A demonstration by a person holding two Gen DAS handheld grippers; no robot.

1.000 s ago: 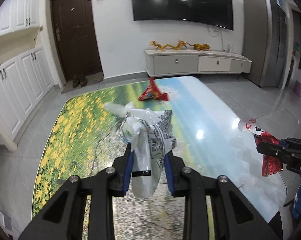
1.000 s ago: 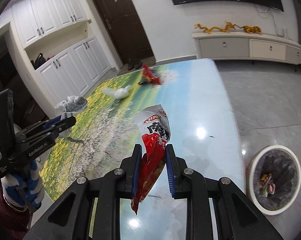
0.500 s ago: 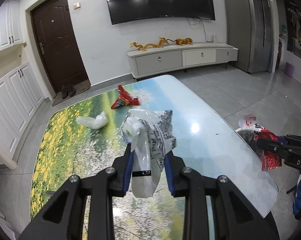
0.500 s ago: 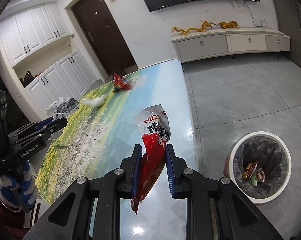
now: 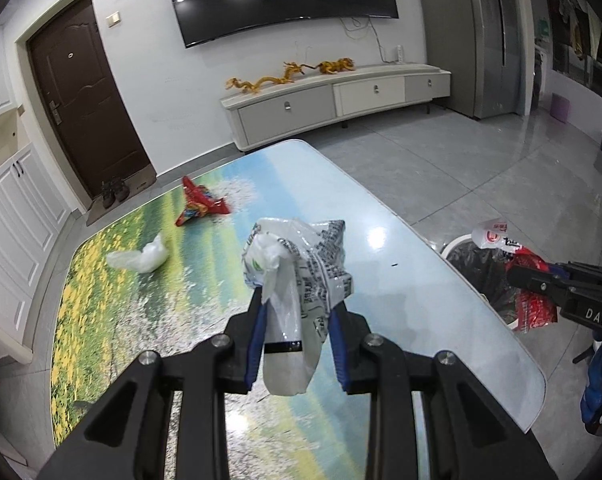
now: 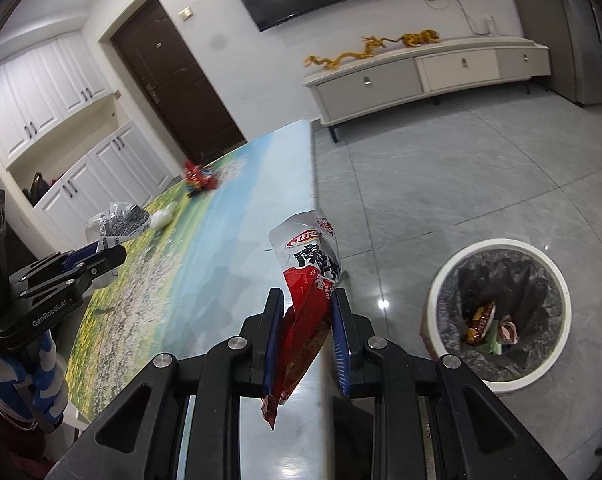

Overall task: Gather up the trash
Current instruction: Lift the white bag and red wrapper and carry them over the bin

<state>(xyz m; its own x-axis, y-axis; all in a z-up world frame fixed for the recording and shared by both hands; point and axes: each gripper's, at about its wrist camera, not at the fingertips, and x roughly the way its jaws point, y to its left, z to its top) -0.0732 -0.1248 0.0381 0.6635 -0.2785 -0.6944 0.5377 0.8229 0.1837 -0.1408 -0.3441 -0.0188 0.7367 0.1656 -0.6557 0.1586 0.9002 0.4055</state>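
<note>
My left gripper (image 5: 299, 304) is shut on a crumpled clear plastic wrapper with black print (image 5: 301, 268), held above the picture-topped table (image 5: 401, 280). My right gripper (image 6: 305, 300) is shut on a red and white snack bag (image 6: 309, 280), held over the table's right edge. A white bin with a black liner (image 6: 497, 312) stands on the floor to the right of that gripper, with several wrappers inside. In the left wrist view the right gripper (image 5: 517, 274) and the snack bag (image 5: 529, 280) hang over the bin (image 5: 473, 264). The left gripper (image 6: 117, 256) shows at the left in the right wrist view.
A red wrapper (image 5: 201, 206) and a crumpled white plastic bag (image 5: 143, 256) lie on the far part of the table. A low TV cabinet (image 5: 341, 100) stands by the back wall. White cupboards (image 6: 61, 120) line the left. Grey tiled floor (image 6: 461, 180) stretches to the right.
Both grippers have moved to the right with their trash. The bin has come closer to the right gripper, and the table's right edge has come into the left wrist view.
</note>
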